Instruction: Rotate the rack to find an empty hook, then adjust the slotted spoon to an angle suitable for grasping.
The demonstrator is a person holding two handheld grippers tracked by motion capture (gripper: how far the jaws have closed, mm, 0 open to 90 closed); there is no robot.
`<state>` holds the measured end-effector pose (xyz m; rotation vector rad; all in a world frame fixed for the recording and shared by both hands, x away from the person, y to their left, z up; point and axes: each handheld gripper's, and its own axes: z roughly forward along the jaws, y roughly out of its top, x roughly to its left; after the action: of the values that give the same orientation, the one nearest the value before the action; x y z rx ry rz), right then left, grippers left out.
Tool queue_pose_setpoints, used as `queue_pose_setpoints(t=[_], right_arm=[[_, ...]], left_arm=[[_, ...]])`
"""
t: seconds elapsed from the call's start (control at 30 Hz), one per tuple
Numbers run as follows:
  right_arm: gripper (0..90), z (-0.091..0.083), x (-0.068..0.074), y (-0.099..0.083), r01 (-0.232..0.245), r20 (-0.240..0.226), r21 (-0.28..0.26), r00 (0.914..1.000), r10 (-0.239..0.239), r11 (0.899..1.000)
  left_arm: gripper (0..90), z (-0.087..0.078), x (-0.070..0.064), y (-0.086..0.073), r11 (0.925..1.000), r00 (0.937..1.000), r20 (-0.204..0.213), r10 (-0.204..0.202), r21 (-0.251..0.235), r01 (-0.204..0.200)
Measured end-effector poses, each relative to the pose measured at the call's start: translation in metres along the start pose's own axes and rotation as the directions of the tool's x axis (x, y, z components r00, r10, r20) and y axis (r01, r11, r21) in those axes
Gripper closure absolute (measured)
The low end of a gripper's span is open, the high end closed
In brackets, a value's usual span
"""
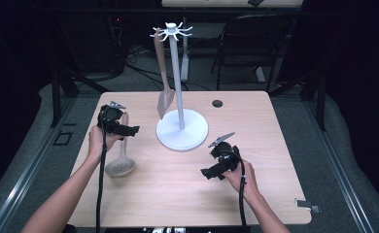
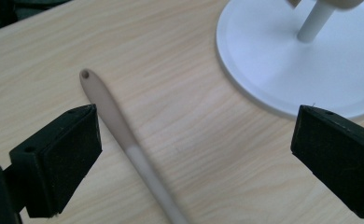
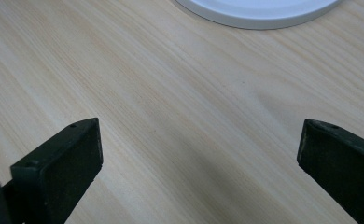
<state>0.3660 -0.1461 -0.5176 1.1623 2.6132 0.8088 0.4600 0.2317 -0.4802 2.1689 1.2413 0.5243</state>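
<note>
- One beige skimmer spoon lies flat on the table, left of the white stand; round perforated head, slim handle with a hole at its tip.
- Its long axis runs near to far: head toward me, handle tip away.
- My left gripper hovers over the handle, jaws wide apart, gripping nothing.
- My right gripper is wide open too, above bare wood.
- A spatula hangs from the stand.

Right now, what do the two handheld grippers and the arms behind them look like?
Both are black. The left gripper and right gripper each carry a grey three-cornered plate on top and trail a black cable back along the forearm. In the gripper views, each has two blocky black fingers with flat pads and small holes near the tips. The forearms are bare, with no sleeves in sight.
</note>
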Motion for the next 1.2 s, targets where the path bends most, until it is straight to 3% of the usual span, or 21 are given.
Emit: queue_pose_setpoints(t=[0.23,0.43,0.63,0.93,1.2], right_arm=[[0.0,0.002,0.000,0.000,-0.003,0.000,0.019,1.0000,0.003,1.000],[0.0,0.003,0.002,0.002,0.007,0.003,0.026,1.0000,-0.007,1.000],[0.0,0.001,0.000,0.000,0.005,0.021,0.022,0.9998,-0.005,1.000],[0.0,0.004,0.003,0.000,0.038,0.004,0.039,0.9993,-0.038,0.999],[0.0,0.004,0.004,0.001,0.045,0.015,0.038,0.9988,-0.046,0.998]], left_arm=[[1.1,0.010,0.002,-0.014,0.9991,0.9999,-0.015,-0.008,0.040,0.008],[1.2,0.015,0.005,-0.022,0.9973,0.9991,-0.009,-0.042,0.060,0.043],[1.3,0.017,0.004,-0.022,0.9970,0.9994,-0.003,-0.035,0.069,0.035],[0.8,0.015,0.007,-0.026,0.9963,0.9984,-0.031,-0.048,0.070,0.050],[0.3,0.017,0.012,-0.029,0.9909,0.9951,-0.022,-0.097,0.092,0.098]])
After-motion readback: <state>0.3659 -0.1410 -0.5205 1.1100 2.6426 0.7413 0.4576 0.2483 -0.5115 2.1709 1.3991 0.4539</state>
